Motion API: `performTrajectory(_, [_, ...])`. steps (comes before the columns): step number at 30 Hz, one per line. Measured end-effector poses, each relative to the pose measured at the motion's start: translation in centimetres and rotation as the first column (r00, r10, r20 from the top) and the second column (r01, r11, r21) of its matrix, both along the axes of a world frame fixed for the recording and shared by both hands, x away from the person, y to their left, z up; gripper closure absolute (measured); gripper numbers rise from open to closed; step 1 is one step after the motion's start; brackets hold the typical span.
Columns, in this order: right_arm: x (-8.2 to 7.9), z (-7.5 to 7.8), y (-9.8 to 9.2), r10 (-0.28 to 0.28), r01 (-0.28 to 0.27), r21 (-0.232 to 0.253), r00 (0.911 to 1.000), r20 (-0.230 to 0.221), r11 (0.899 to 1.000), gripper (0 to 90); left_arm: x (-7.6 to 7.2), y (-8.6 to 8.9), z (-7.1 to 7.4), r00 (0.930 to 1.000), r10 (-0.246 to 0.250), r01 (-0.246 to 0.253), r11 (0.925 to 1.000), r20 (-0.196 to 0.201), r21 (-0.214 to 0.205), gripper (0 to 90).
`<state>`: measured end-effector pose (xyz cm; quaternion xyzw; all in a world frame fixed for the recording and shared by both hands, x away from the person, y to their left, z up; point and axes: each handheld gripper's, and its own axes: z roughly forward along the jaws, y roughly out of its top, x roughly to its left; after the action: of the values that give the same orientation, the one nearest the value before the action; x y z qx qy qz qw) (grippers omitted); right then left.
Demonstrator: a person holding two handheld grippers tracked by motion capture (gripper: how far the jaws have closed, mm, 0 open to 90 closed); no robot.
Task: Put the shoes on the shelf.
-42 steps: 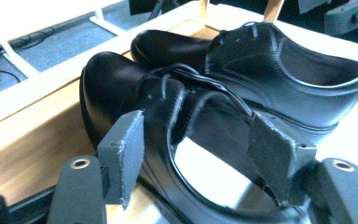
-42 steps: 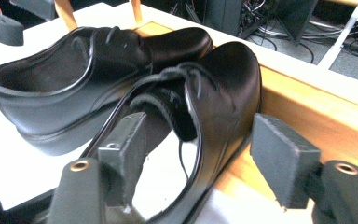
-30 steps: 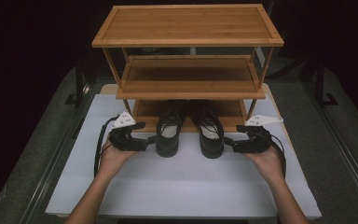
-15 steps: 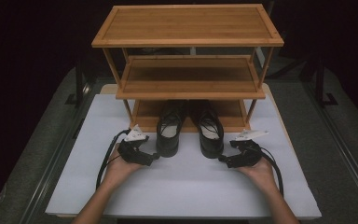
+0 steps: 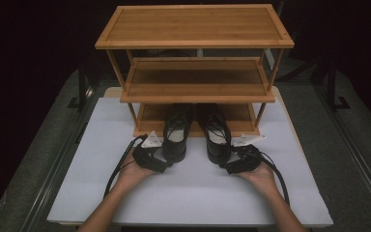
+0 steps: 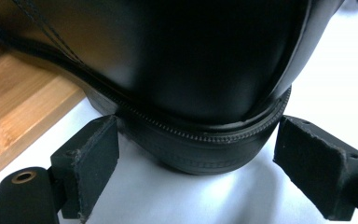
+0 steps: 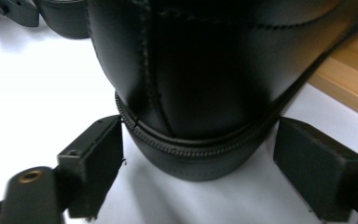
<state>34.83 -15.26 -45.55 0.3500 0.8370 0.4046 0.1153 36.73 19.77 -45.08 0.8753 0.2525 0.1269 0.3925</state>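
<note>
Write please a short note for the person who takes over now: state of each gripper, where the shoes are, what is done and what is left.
Left gripper: jaws open, one on each side of the heel of the left shoe, pads not pressing; they have just been opening.
Right gripper: the same at the heel of the right shoe, open, no grip yet.
Shoes: side by side, toes on the bottom shelf of the bamboo rack, heels sticking out over the white table.
Done: both grippers are lined up at the heels.
Left: probably to close on the heels and move the shoes; which way cannot be told.
</note>
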Motion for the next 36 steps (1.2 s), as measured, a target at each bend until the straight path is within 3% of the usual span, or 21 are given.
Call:
performTrajectory(6, [0.7,0.3,1.0,-0.007,0.007,0.004,1.0000,0.002,1.000,14.8,0.5,-0.2,0.0,0.9999,0.006,-0.007,0.9998,-0.013,-0.018,13.5])
performTrajectory(16, [1.9,0.7,2.3,0.005,-0.005,0.022,1.0000,0.000,1.000,14.2,1.7,-1.5,0.6,0.9995,-0.008,0.008,0.9999,-0.031,0.007,12.0])
performTrajectory(22, [2.3,0.8,2.4,0.007,-0.007,0.032,0.9999,-0.009,0.999,13.2,1.5,-1.7,0.5,0.9996,-0.006,0.006,0.9998,-0.026,0.021,11.7])
performTrajectory(26, [2.0,0.7,2.9,-0.004,0.004,-0.004,0.9999,0.011,1.000,10.9,1.2,-2.0,0.2,1.0000,-0.002,0.001,0.9985,0.004,0.055,10.5])
performTrajectory(28, [1.8,0.5,3.0,-0.008,0.008,-0.016,0.9996,0.027,1.000,10.3,1.4,-1.9,-0.4,0.9995,0.007,-0.005,0.9986,-0.030,0.053,10.1])
performTrajectory(30, [1.6,0.3,3.2,-0.016,0.016,-0.024,0.9993,0.034,1.000,9.6,1.3,-2.0,-0.3,0.9997,0.007,-0.005,0.9983,-0.024,0.058,10.2])
performTrajectory(33, [1.5,-0.2,3.8,-0.024,0.027,-0.074,0.9987,0.045,0.997,8.8,1.2,-2.2,-0.3,0.9996,0.007,-0.006,0.9990,-0.027,0.045,10.6])
performTrajectory(34, [1.4,-0.1,3.9,-0.029,0.031,-0.054,0.9988,0.039,0.998,9.7,1.2,-2.2,-0.2,0.9993,0.004,-0.003,0.9997,-0.037,0.025,11.2])
performTrajectory(36, [1.2,0.0,4.1,-0.023,0.024,-0.019,0.9992,0.032,1.000,11.6,1.1,-2.3,-0.1,0.9992,-0.002,0.003,0.9997,-0.039,0.024,12.7])
